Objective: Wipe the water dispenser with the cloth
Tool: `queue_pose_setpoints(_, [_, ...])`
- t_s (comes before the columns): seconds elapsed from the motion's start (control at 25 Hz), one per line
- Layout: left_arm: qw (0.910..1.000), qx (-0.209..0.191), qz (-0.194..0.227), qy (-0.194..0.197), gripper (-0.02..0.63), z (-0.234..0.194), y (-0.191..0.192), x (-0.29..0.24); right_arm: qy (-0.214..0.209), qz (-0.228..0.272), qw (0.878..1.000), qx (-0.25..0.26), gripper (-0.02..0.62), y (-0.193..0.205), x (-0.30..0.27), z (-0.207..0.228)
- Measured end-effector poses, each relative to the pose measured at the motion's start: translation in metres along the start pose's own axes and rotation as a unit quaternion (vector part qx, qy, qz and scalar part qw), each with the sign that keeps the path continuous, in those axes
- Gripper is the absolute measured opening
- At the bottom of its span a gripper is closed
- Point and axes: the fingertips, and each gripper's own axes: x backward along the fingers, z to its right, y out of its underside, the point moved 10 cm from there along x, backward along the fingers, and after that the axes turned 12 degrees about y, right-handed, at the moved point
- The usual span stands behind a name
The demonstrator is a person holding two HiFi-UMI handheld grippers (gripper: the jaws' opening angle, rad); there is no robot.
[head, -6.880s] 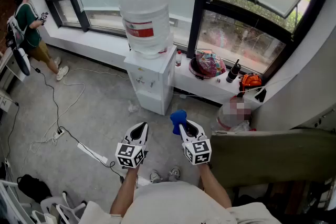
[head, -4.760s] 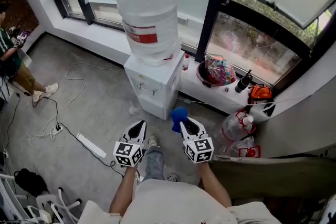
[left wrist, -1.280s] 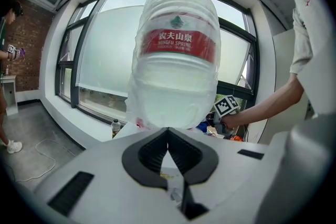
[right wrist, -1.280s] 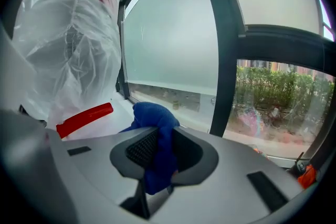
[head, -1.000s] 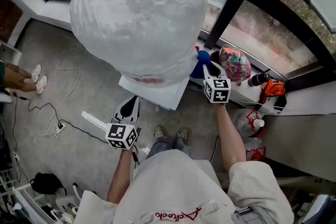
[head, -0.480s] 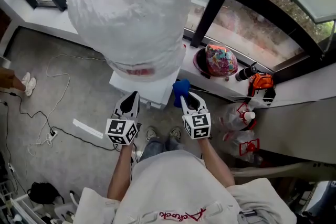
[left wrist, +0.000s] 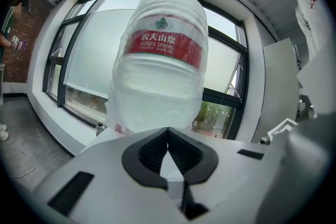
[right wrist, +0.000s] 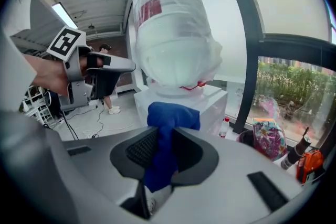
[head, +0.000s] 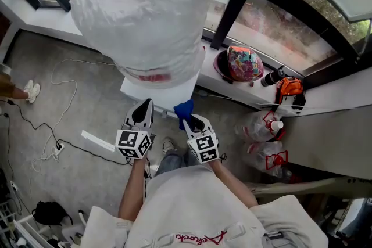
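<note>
Nearest me, my left gripper [head: 145, 107] has its jaws closed together on nothing. My right gripper [head: 189, 119] is clamped on the blue cloth [head: 184, 108], which bunches up above the jaw tips. Both hang just short of the near edge of the white water dispenser [head: 152, 90]. The cloth lies by the dispenser's near right corner; I cannot tell whether it touches.

The plastic-wrapped water bottle [head: 142, 9] seated on the dispenser hides most of its top from the head view. On the floor to the left lie a power strip [head: 96, 141] and a cable [head: 58, 74]; to the right lie clear plastic bottles [head: 261, 125]. Farther off, along the window ledge [head: 232, 87], stand a bowl holding a colourful bag [head: 243, 63], a dark bottle [head: 271, 76] and an orange object [head: 289, 87].

Only the left gripper view shows the bottle's red label [left wrist: 166, 45]. Only the right gripper view shows the dispenser's bare top edge under the bottle and a small red-capped bottle [right wrist: 225, 126] on the ledge.
</note>
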Motion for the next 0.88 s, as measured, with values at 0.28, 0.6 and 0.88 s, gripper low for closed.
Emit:
queue_pose_setpoints(0.28, [0.9999, 0.000, -0.004, -0.013, 0.011, -0.007, -0.001, 0.003, 0.013, 0.006, 1.000, -0.012, 0.089, -0.011, -0.017, 0.018])
queue_pose_setpoints(0.6, [0.9997, -0.003, -0.006, -0.025, 0.011, -0.010, -0.006, -0.001, 0.037, 0.007, 0.999, -0.035, 0.089, -0.022, -0.044, 0.058])
queue_pose_setpoints(0.88, [0.9991, -0.005, -0.014, -0.040, 0.011, -0.013, -0.009, -0.004, 0.058, 0.019, 0.997, -0.040, 0.089, -0.043, -0.088, 0.109])
